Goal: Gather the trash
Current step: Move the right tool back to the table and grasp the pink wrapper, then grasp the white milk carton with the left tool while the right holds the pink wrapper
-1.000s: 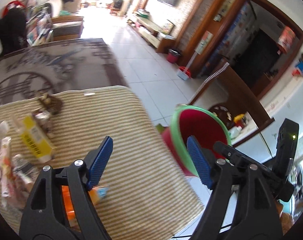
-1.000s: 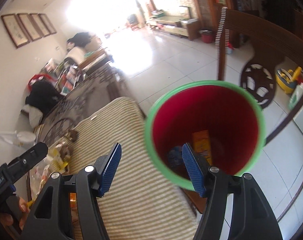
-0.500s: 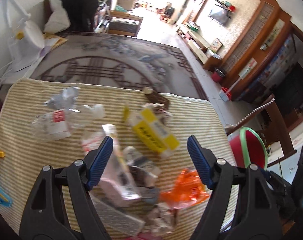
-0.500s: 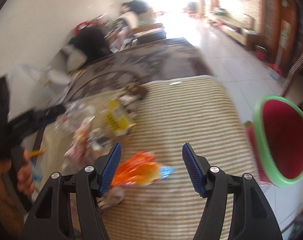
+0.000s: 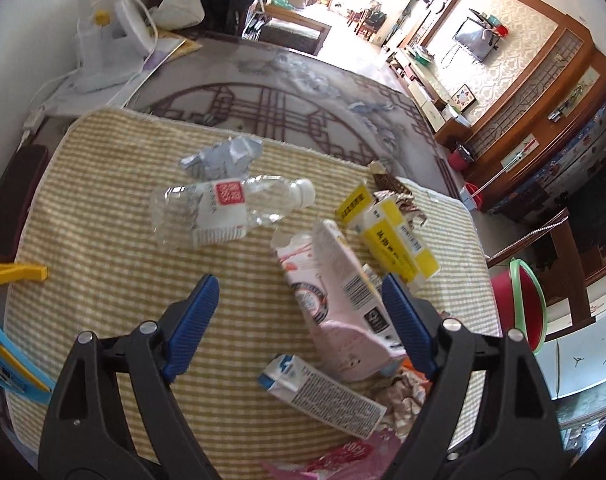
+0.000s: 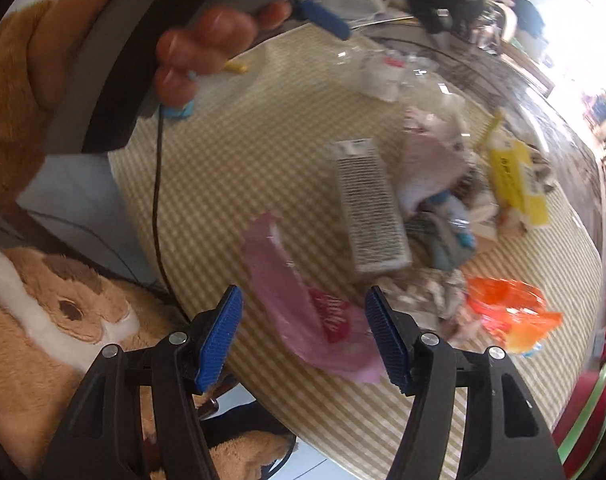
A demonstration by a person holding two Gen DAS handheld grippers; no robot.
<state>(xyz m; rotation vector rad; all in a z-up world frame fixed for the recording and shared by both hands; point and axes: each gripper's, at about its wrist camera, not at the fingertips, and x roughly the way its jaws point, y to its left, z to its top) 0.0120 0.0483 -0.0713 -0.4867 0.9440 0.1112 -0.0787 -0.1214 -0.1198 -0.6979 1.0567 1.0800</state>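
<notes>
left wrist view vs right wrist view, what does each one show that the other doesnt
Only the left wrist view shows the crumpled silver wrapper and the television on the far wall. Only the right wrist view shows the plush toy beside the table and the orange wrapper. Both show the striped mat, the clear plastic bottle, the yellow box, the pink carton and the red bin.

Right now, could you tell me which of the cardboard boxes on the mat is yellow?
The yellow box lies farthest toward the red bin; the pink box and the white box sit nearer the camera.
</notes>
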